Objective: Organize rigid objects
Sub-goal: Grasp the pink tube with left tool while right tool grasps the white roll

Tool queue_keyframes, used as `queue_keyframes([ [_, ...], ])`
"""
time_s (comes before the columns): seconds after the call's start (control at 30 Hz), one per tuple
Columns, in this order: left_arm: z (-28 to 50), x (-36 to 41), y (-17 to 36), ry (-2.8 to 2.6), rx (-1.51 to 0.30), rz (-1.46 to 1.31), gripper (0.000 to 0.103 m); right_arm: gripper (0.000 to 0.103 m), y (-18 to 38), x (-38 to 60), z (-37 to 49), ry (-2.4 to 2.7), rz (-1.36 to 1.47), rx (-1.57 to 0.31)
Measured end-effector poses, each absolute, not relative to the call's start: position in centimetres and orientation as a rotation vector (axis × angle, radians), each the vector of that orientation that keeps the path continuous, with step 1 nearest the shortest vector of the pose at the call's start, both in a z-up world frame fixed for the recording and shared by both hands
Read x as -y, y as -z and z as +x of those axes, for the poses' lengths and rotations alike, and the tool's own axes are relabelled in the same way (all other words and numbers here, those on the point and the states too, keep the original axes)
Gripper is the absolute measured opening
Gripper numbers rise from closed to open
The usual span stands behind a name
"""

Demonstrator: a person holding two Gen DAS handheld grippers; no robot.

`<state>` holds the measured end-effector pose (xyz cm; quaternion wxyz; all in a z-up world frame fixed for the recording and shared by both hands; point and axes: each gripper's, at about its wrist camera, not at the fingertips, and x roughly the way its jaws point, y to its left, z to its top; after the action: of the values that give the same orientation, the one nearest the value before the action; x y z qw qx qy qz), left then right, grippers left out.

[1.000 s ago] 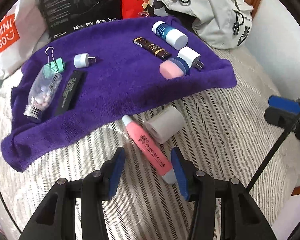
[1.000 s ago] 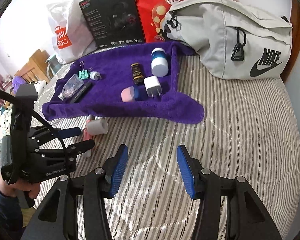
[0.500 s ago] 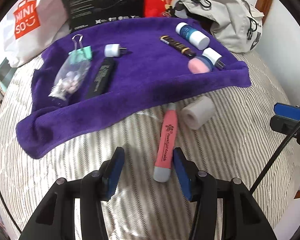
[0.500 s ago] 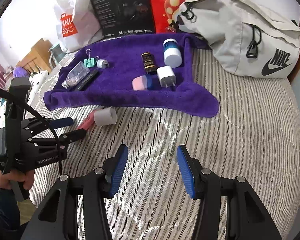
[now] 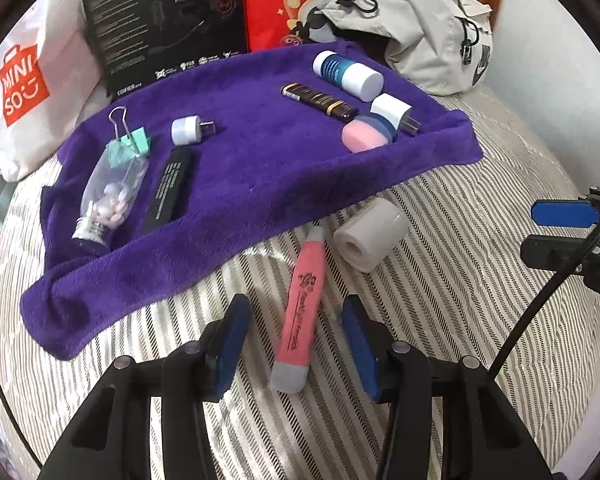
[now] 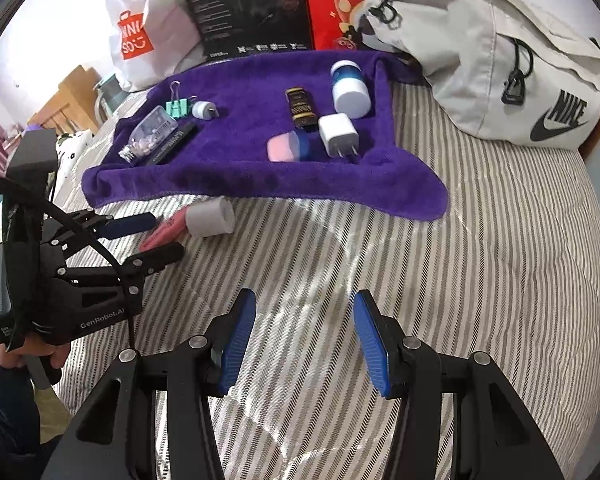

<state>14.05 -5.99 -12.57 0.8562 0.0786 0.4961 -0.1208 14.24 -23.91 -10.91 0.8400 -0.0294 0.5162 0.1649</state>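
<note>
A long pink plastic tube with a grey cap is seen lying on the striped grey-and-white bed cover. It lies between the two blue-padded fingers of the left gripper, which are spread wide and are not touching it (a gap is seen on each side). The grey cap end is pointed toward the camera. Just beside the tube's far end, a short grey roll with a hole in it is found lying on its side.

Behind them, a soft purple towel is spread on the bed. On it are laid a clear bottle of small pills, a mint-green binder clip, a flat black stick, a little white round plug, a dark brown and gold tube, a blue bottle with a white cap, a white square charger and a pink and blue round pot.

The right gripper is held over bare bed cover, well apart from the things. Its fingers are spread and nothing is held in them. A pale grey zip bag is seen at the back.
</note>
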Motion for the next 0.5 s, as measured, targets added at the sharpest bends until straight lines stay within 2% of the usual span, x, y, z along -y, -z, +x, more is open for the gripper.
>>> queue_keyframes([
  [0.07, 14.0, 6.0, 12.5, 0.27, -1.032, 0.173, 0.04, 0.051, 11.1, 24.0, 14.3, -0.338, -0.064, -1.1],
  [0.13, 14.0, 6.2, 12.5, 0.287, -1.026, 0.184, 0.024, 0.051, 11.3, 24.1, 14.3, -0.334, -0.066, -1.106],
  [0.2, 14.1, 6.2, 12.5, 0.297, -1.024, 0.191, 0.017, 0.051, 11.4, 23.9, 14.4, -0.332, -0.076, -1.115],
  [0.5, 13.7, 4.6, 12.3, 0.3, -1.027, 0.138, 0.017, 0.051, 10.8, 21.8, 14.6, -0.374, -0.079, -1.094],
])
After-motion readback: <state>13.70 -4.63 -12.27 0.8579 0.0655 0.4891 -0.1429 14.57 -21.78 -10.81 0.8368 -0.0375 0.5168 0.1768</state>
